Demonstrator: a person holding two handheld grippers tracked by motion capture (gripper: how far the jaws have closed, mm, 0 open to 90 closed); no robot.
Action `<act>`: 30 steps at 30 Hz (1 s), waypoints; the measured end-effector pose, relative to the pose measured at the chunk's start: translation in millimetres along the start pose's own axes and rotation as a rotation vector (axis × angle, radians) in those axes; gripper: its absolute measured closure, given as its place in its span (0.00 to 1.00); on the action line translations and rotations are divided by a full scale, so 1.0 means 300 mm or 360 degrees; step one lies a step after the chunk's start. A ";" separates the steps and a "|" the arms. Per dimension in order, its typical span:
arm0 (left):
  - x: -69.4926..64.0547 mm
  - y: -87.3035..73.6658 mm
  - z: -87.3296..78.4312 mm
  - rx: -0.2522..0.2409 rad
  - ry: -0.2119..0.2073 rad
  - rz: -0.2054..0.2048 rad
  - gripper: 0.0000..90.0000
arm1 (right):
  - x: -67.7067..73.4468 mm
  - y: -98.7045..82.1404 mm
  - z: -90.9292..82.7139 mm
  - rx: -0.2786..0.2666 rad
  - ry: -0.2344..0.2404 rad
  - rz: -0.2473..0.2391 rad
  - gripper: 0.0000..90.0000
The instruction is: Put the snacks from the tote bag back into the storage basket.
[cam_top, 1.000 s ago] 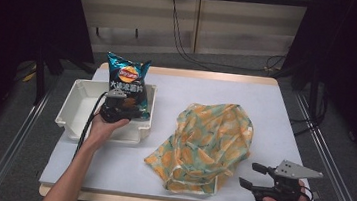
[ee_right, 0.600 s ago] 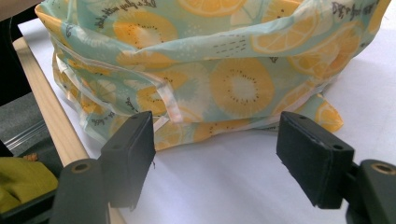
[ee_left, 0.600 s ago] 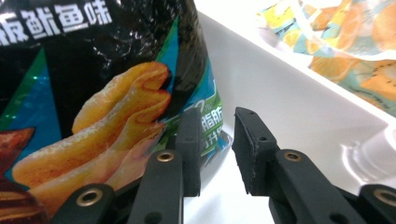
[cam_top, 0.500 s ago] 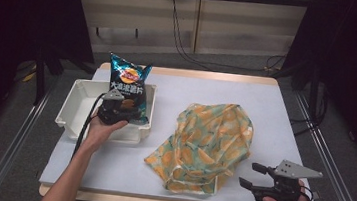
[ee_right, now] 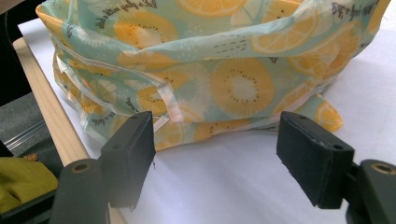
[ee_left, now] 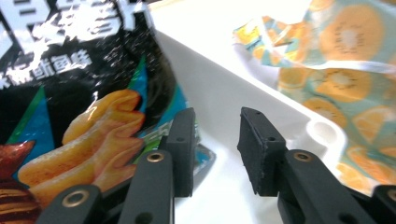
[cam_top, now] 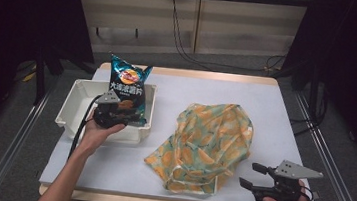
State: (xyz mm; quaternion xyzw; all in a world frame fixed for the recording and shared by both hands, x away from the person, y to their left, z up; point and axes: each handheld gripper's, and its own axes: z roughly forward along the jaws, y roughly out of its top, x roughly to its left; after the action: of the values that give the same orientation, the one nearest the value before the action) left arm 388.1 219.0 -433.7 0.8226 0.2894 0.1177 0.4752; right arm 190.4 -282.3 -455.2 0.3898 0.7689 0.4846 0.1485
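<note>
Over at the white bin (cam_top: 77,115) the left gripper (cam_top: 114,115) sits right at the foot of the chip bag (cam_top: 126,92), which stands upright inside the bin, leaning on its far right wall. In the left gripper view the jaws have just been opening: there is a clear gap between them with nothing in it, and the chip bag (ee_left: 79,93) lies just beside the left-hand pad (ee_left: 183,140), no longer pinched, with the bin wall (ee_left: 224,88) behind. On the near right of the table (cam_top: 276,111) the right gripper (cam_top: 254,176) rests with jaws spread wide, empty, pointing at the fruit-print bag (cam_top: 212,144). In the right gripper view that fruit-print bag (ee_right: 224,70) lies crumpled just ahead of the pads (ee_right: 133,154), apart from them.
</note>
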 end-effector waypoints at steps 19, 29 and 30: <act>-0.117 -0.046 -0.132 -0.0078 0.0059 0.0002 0.16 | -0.003 0.000 -0.005 -0.0013 -0.0006 0.0000 0.30; -0.173 -0.107 -0.197 -0.0097 0.0082 -0.0038 0.09 | 0.000 -0.002 -0.012 -0.0019 -0.0011 -0.0003 0.29; -0.179 -0.116 -0.202 -0.0096 0.0076 -0.0048 0.08 | 0.001 -0.002 -0.013 -0.0023 -0.0014 -0.0001 0.29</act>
State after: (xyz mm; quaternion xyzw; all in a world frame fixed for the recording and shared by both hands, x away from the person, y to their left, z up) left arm 303.7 243.9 -427.2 0.8003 0.3093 0.1390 0.4945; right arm 187.6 -284.8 -453.7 0.3906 0.7648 0.4884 0.1547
